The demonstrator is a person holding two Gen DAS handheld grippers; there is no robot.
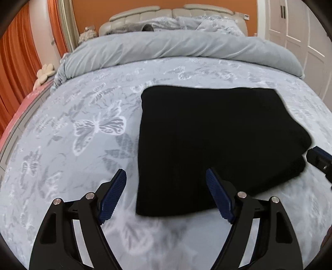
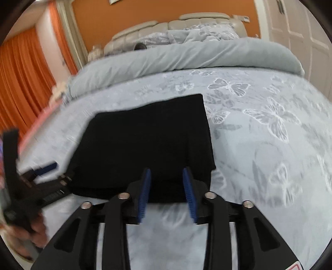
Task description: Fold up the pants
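The black pants point(image 1: 207, 135) lie folded into a flat, thick rectangle on the butterfly-print bedsheet point(image 1: 83, 145). My left gripper point(image 1: 166, 176) is open wide over the pants' near left corner; its left finger hangs above bare sheet and its right finger above the cloth. In the right wrist view, my right gripper point(image 2: 167, 172) is partly open just above the near edge of the pants point(image 2: 149, 135), and the pads do not pinch the cloth. The left gripper point(image 2: 47, 167) shows blurred at the left side of that view, and the tip of the right gripper point(image 1: 319, 160) shows at the pants' right corner.
A rolled grey duvet point(image 1: 176, 49) runs across the bed behind the pants, with pillows and a padded headboard point(image 1: 145, 16) beyond. Orange curtains point(image 1: 16, 68) hang at the left, and white wardrobe doors point(image 1: 300, 31) stand at the right. A hand point(image 2: 35, 232) holds the left gripper.
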